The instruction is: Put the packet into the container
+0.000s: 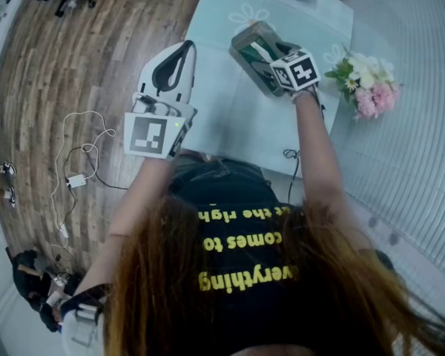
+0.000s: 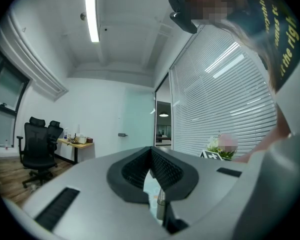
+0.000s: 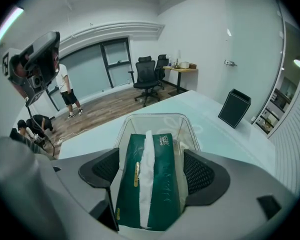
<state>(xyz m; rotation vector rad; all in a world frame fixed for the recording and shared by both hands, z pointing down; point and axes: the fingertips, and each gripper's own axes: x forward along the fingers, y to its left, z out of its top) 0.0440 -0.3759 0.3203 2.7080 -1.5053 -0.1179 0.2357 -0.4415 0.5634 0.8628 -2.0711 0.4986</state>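
Note:
A green tissue packet (image 3: 157,184) with a white strip down its middle lies inside a clear plastic container (image 3: 155,116) on the pale table (image 3: 215,134). My right gripper (image 3: 151,154) hangs over it, pointing steeply down. Its jaws stand wide on either side of the packet and container, and the pads do not press on them. In the head view the container (image 1: 241,59) and packet (image 1: 254,49) sit under the right gripper (image 1: 265,47) at the table's middle. My left gripper (image 1: 185,49) is held level over the table's left edge, its tips (image 2: 151,151) together with nothing between them.
A bunch of pink and white flowers (image 1: 367,87) stands at the table's right edge. A black bin (image 3: 234,108) sits at the far end. Cables (image 1: 78,162) lie on the wooden floor at the left. Office chairs (image 3: 146,76) and a standing person (image 3: 67,91) are beyond.

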